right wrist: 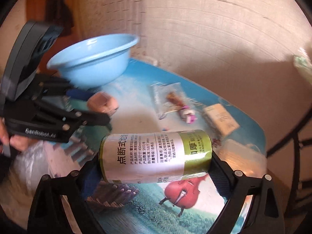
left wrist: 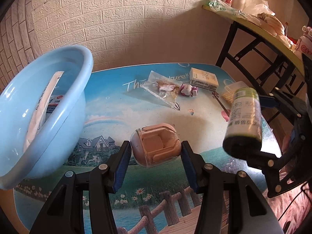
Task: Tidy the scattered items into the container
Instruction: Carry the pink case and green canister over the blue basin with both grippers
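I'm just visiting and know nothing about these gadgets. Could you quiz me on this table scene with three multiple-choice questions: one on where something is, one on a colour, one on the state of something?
1. Where is the pink earbud case?
A. Inside the basin
B. Between the fingers of the left gripper
C. On the side table by the wall

2. What colour is the basin?
A. Light blue
B. Red
C. Black

3. How does the green-and-white roll stand with the right gripper?
A. It lies loose on the table, far from the gripper
B. It is held lengthwise between the gripper's two fingers
C. It is already in the basin

Answers:
1 B: the blue pads sit against both sides of the case, above the table.
2 A: its rim and wall are pale blue in both views.
3 B: a finger is at each end of the roll.
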Action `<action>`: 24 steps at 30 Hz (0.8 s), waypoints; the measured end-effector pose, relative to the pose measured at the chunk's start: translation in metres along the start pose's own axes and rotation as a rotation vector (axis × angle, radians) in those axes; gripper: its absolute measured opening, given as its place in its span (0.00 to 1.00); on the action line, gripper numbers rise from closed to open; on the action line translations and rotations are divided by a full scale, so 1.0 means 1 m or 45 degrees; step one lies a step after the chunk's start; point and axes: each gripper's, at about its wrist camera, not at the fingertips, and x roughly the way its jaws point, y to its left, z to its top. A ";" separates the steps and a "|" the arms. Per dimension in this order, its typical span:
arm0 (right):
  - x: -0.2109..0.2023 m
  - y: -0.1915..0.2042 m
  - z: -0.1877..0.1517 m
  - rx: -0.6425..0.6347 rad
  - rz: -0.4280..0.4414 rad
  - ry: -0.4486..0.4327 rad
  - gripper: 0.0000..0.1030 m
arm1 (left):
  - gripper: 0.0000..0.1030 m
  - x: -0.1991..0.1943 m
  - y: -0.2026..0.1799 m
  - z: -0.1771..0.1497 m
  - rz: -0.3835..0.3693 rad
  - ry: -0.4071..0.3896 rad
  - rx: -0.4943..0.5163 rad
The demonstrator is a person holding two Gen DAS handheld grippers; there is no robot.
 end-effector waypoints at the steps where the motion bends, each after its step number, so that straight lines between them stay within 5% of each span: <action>1: -0.004 0.002 0.000 0.048 -0.046 -0.005 0.93 | 0.48 -0.002 0.000 0.000 -0.001 -0.002 -0.002; 13: -0.056 0.014 -0.008 0.409 -0.491 -0.042 0.93 | 0.48 -0.024 0.001 -0.008 -0.017 -0.039 0.001; 18: -0.057 -0.001 -0.013 0.626 -0.487 0.022 0.93 | 0.48 -0.034 0.000 -0.009 -0.024 -0.061 0.005; 24: -0.055 0.009 -0.011 0.637 -0.519 0.061 0.93 | 0.48 -0.049 0.002 -0.008 -0.024 -0.096 0.010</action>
